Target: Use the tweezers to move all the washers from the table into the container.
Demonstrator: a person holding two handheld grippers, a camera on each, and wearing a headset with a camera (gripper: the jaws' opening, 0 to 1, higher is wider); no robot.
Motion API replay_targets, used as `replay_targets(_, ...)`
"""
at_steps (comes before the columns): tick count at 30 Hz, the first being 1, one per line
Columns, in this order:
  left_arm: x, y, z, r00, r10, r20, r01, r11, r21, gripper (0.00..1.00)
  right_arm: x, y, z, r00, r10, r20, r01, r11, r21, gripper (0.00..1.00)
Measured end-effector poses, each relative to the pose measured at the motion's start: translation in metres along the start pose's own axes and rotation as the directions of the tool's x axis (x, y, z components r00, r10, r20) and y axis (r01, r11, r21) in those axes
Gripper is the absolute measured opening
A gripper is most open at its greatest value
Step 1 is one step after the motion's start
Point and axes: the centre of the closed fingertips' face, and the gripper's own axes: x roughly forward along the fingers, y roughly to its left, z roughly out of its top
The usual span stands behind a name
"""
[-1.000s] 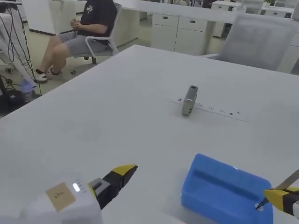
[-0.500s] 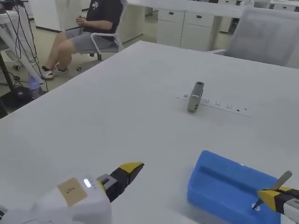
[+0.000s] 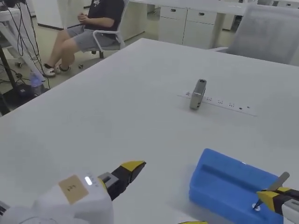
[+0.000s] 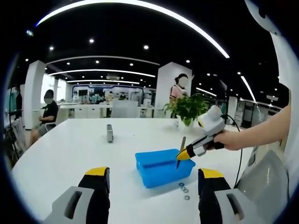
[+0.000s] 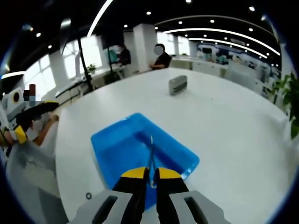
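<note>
- Jaws of the right gripper [image 5: 152, 173] are pressed together on the tweezers [image 5: 151, 151], which stick out straight ahead from between the yellow tips.
- The tweezers slant down, with their points over the inside of the blue container [image 5: 117, 144], directly in front of this gripper. Whether they pinch anything is too small to tell.
- In the right gripper view, one of the washers [image 5: 88, 196] lies on the white table [image 5: 224, 121], just off this gripper's left side and outside the container's near wall.
- The left gripper [image 4: 154, 173] has its jaws spread wide with nothing between them, held above the table on the near side of the container.
- In the left gripper view, a few washers lie together on the table just ahead of its right-hand jaw, close beside the container's near corner and not inside it.
- Further ahead in that view, a hand brings the right gripper in over the container's right edge.
- Beyond the container, well apart from both grippers, a small grey device [image 3: 197, 93] stands upright on the table.
- Farthest off, past the table's edge, a seated person [image 3: 88, 23] sits on a chair.
</note>
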Motion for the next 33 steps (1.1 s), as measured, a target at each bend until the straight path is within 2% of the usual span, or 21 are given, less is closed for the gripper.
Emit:
replay_targets(7,0.000,0.000,0.000,1.0000,0.001,0.000,-0.001,1.000,0.000,0.78,-0.003,0.001,0.002,0.9999,-0.003,0.011,0.003,1.000,-0.007,0.04)
replay_targets(14,0.000,0.000,-0.001,1.0000,0.001,-0.005,-0.001,1.000,0.001,0.77,-0.018,0.009,0.017,0.9984,-0.005,0.056,0.006,1.000,-0.016,0.04)
replay_targets(17,0.000,0.000,-0.001,1.0000,0.000,-0.007,0.000,1.000,0.003,0.77,-0.030,0.019,0.026,0.9961,-0.001,0.088,0.003,1.000,-0.022,0.04)
replay_targets(24,0.000,-0.001,-0.003,0.9998,-0.004,-0.018,0.004,1.000,0.005,0.76,-0.051,0.040,0.033,0.9917,0.011,0.128,-0.009,1.000,-0.019,0.04)
replay_targets(28,0.001,-0.002,-0.004,0.9997,-0.008,-0.021,0.008,1.000,0.010,0.75,-0.061,0.053,0.034,0.9891,0.030,0.144,-0.030,1.000,-0.008,0.04)
replay_targets(33,0.000,-0.002,-0.004,0.9997,-0.010,-0.022,0.010,1.000,0.010,0.74,-0.064,0.069,0.027,0.9859,0.064,0.155,-0.065,0.998,0.006,0.04)
